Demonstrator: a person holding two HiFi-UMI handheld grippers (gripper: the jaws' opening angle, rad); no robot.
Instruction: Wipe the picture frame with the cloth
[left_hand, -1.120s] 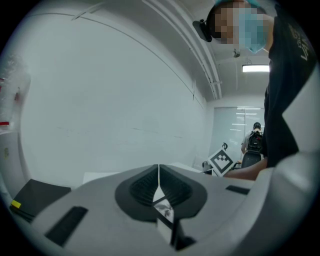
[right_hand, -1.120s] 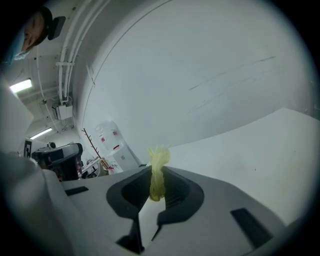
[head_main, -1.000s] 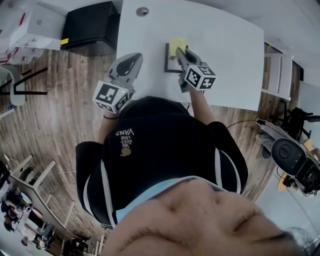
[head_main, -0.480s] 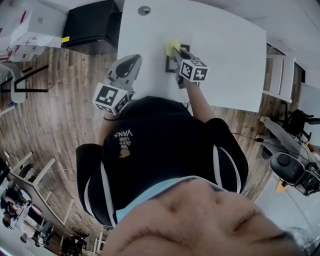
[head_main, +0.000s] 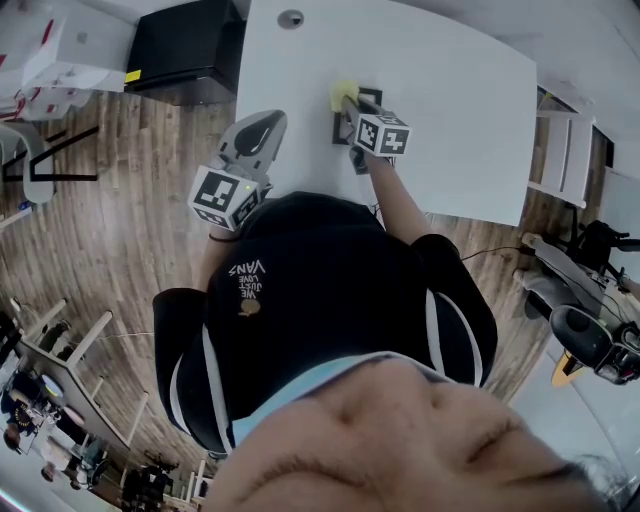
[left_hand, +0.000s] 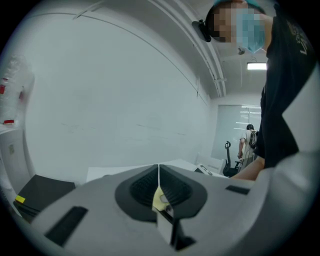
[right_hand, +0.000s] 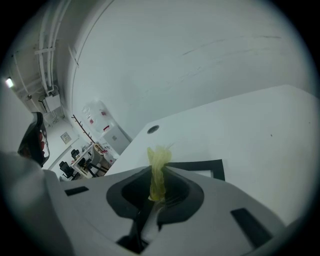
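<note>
A black picture frame (head_main: 355, 112) lies flat on the white table (head_main: 450, 90); in the right gripper view its dark border (right_hand: 200, 166) shows just beyond the jaws. My right gripper (head_main: 347, 101) is shut on a yellow cloth (right_hand: 158, 172), and the cloth (head_main: 343, 93) rests at the frame's far left corner. My left gripper (head_main: 263, 127) is shut on nothing, held at the table's near left edge, apart from the frame. In the left gripper view its jaws (left_hand: 159, 177) meet along a thin line.
A round grey hole cover (head_main: 291, 18) sits near the table's far edge. A black cabinet (head_main: 180, 50) stands left of the table on the wood floor. A white chair (head_main: 560, 150) is at the right. A person (left_hand: 248, 145) stands far off.
My right gripper with the cloth has slid left along the frame to its far left corner. The left gripper has stayed where it was.
</note>
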